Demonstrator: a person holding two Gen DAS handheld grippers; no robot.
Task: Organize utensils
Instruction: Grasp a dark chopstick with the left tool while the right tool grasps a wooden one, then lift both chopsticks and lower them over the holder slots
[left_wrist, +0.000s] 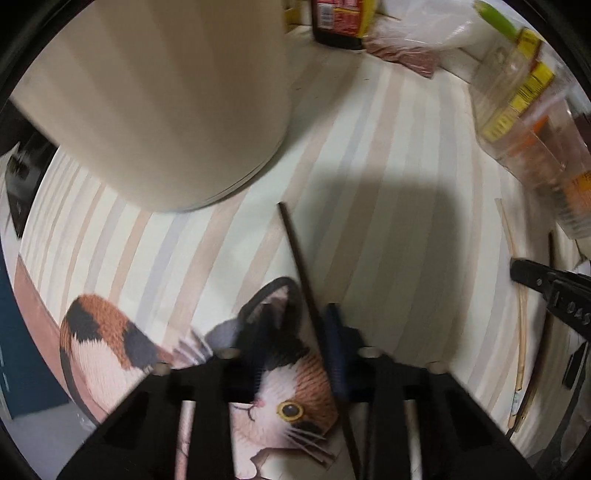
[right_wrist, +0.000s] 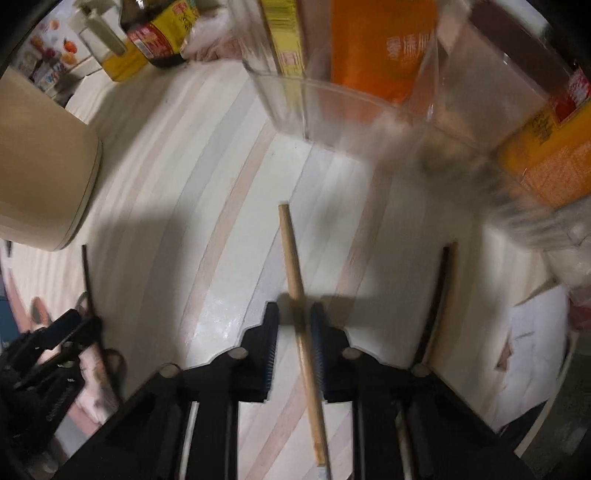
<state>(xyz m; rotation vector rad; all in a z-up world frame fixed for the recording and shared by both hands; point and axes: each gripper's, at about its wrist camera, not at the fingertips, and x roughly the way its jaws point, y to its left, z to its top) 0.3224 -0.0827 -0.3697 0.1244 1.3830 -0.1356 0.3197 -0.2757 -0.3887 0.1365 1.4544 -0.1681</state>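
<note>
- Striped tablecloth (right_wrist: 207, 192), cluttered edges.
- Left gripper (left_wrist: 295, 350) closed on dark chopstick (left_wrist: 295, 251); thin, off-centre hold, may pivot.
- Right gripper (right_wrist: 295, 350) clamps light chopstick (right_wrist: 291, 251); could snag clear container (right_wrist: 369, 122) on lifting.

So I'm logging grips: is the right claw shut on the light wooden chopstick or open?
Shut on it: the right claw has both pads against the light wooden chopstick, which runs between them.

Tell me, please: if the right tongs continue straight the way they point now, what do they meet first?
The right tongs point down at the striped tablecloth. They are shut on the light wooden chopstick, so probably only the cloth just beyond it; depth is unclear.
</note>
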